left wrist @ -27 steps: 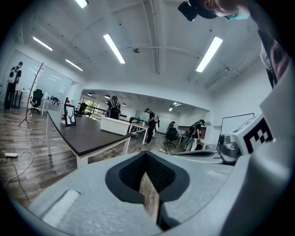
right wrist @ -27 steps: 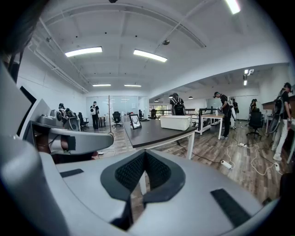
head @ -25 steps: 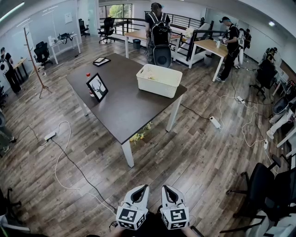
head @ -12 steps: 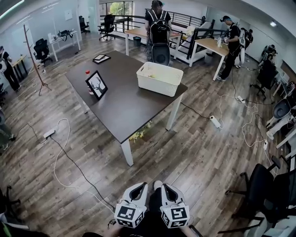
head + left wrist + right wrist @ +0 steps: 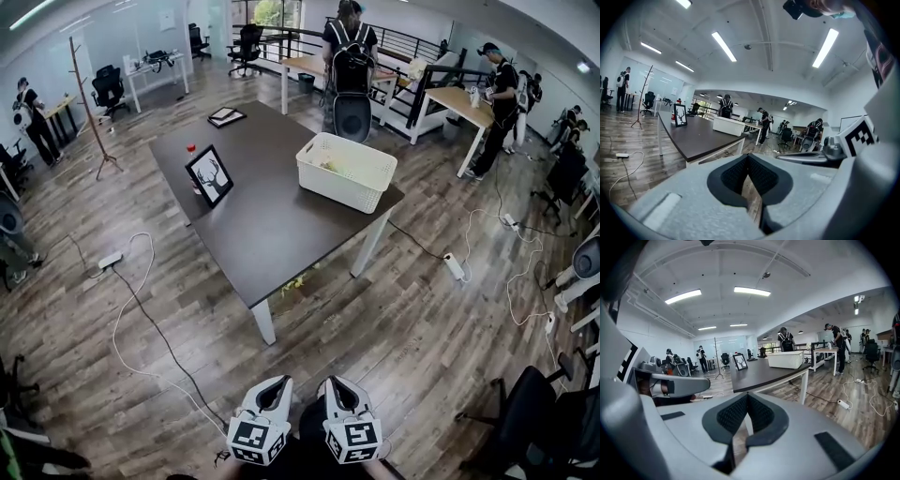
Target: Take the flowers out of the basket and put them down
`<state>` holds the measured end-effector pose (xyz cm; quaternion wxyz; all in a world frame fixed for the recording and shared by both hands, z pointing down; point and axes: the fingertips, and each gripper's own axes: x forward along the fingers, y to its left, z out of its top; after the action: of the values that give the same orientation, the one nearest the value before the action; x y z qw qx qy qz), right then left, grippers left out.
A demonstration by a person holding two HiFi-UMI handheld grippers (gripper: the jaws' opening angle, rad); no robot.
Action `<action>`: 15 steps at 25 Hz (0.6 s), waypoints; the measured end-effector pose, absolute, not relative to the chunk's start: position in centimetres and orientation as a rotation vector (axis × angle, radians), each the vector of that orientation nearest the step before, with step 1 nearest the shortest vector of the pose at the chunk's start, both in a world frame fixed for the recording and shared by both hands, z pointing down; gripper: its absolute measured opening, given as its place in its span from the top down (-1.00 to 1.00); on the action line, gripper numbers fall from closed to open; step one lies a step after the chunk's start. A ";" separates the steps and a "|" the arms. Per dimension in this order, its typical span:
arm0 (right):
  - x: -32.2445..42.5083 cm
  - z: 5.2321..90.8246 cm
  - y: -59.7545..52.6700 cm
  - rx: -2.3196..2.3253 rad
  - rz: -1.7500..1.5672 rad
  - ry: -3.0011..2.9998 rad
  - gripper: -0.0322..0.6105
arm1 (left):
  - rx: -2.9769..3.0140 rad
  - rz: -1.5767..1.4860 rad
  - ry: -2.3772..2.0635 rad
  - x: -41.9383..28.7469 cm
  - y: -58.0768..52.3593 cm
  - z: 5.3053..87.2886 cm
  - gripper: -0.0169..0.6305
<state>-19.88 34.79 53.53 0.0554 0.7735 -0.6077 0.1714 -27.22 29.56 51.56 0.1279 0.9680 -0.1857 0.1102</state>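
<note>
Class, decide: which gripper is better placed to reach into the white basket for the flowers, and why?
Right, only slightly. The basket sits toward the right end of the table, on the side of the right gripper. Otherwise the left gripper matches it: both shut, empty, far from the table.

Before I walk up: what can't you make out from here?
- Basket contents: head view shows only a yellowish speck, too small; in both gripper views its wall hides the inside.
- Yellow bits under the table edge, head view: too small, partly hidden by it.
- Red-capped item by the picture frame: too small.
</note>
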 end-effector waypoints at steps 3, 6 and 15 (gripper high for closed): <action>-17.8 53.5 33.1 2.322 0.524 -1.878 0.89 | 2.810 0.346 -0.580 -25.5 27.9 51.6 0.92; -15.7 53.6 31.3 2.309 0.530 -1.894 0.89 | 2.811 0.350 -0.586 -23.7 26.3 51.5 0.92; -10.1 53.5 27.8 2.224 0.523 -1.952 0.89 | 2.778 0.338 -0.671 -18.1 22.9 51.1 0.92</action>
<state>-10.08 27.81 53.45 0.0683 0.7385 -0.6480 0.1735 -18.13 22.94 51.07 0.1315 0.9569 -0.2311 0.1165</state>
